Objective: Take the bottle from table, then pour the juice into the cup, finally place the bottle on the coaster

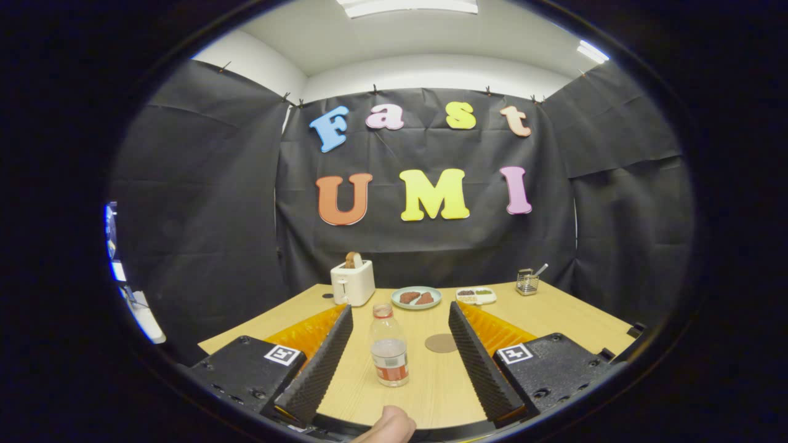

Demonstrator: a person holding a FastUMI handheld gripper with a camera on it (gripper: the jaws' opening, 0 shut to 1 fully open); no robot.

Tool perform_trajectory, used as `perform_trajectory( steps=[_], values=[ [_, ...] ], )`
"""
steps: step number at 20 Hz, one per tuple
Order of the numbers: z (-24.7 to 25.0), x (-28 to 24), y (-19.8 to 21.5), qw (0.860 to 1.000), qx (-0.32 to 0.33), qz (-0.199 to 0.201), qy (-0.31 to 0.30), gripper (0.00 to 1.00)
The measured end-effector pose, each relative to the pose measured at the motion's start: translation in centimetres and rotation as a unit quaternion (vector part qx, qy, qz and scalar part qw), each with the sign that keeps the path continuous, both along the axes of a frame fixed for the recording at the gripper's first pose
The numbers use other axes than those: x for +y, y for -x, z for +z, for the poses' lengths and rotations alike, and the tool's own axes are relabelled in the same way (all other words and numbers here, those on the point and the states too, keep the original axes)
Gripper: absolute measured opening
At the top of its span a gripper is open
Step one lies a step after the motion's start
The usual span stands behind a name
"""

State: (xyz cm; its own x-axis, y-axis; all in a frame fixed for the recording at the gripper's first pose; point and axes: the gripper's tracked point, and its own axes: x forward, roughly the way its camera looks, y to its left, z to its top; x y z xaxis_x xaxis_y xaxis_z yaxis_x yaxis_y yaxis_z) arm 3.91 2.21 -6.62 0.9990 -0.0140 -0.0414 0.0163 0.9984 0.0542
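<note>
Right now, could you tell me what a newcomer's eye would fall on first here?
The clear bottle standing upright on the wooden table, between the open ridged fingers of the hand-held gripper. Just beyond it lies a round brown coaster. Farther back stands a white toaster with bread in its slot.

Fingertip [386, 426] below bottle [388, 354] cut off, rest of hand hidden. Food on plate [417, 298] and tray [476, 296] beyond bottle too small to identify.
</note>
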Motion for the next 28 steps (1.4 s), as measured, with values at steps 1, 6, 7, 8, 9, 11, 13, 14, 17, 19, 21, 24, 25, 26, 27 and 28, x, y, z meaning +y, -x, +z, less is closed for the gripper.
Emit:
perform_trajectory(
  steps=[1,6,7,8,9,11,13,14,17,19,21,24,25,26,27,28],
  values=[
    [-0.7,0.3,-0.3,1.000,0.001,0.001,-0.002,1.00],
    [-4.4,0.8,-2.1,1.000,0.013,-0.009,0.007,1.00],
    [-5.1,1.1,-2.6,1.000,0.015,-0.009,0.009,1.00],
    [-5.8,1.4,-2.9,1.000,0.015,-0.010,0.011,1.00],
    [-6.5,1.5,-3.4,1.000,0.016,-0.013,0.013,1.00],
    [-7.9,1.5,-4.2,1.000,0.010,-0.023,0.015,1.00],
    [-9.6,2.0,-5.2,1.000,0.007,-0.028,0.011,1.00],
    [-10.9,2.2,-5.8,0.999,0.014,-0.029,0.007,1.00],
    [-13.1,2.5,-7.3,0.999,0.026,-0.036,0.014,1.00],
    [-13.9,2.4,-7.9,0.998,0.029,-0.042,0.024,1.00],
    [-14.3,2.7,-8.9,0.998,0.029,-0.042,0.029,1.00],
    [-14.5,2.5,-10.3,0.998,0.024,-0.047,0.028,1.00],
    [-14.7,2.5,-10.8,0.998,0.024,-0.048,0.028,1.00],
    [-15.0,2.3,-11.3,0.998,0.026,-0.053,0.031,1.00],
    [-15.2,1.9,-11.7,0.997,0.030,-0.059,0.032,1.00],
    [-15.5,1.8,-12.2,0.997,0.030,-0.062,0.030,1.00]
  ],
)
